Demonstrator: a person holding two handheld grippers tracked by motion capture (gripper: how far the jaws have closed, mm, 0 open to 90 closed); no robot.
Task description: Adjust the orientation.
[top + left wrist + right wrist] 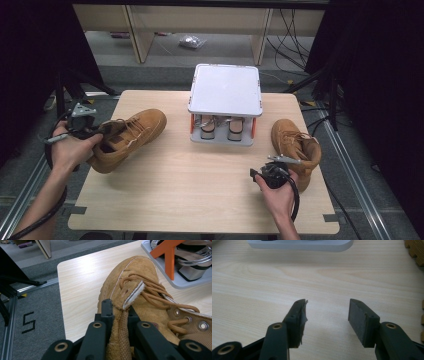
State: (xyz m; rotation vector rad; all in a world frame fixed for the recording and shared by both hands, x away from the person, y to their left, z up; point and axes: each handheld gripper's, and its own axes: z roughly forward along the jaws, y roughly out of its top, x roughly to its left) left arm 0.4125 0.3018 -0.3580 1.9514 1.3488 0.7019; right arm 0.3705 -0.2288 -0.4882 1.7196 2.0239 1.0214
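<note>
Counter (200, 185): light wood-grain top, rounded corners. 
Far edge, centre: grey two-tier rack (225, 90) with orange uprights, sandals on its lower tier. 
Left edge: tan lace-up boot (131, 137), toe toward the far side, heel overhanging the left edge. 
Right edge: second tan boot (295, 145), toe toward the far right corner.

Desk (200, 185) evenly lit from above; surroundings left dark. Glare seen on white lid (225, 90). Soft shadow cast under jaws in right gripper view. All views slightly soft; near jaws blurred.
</note>
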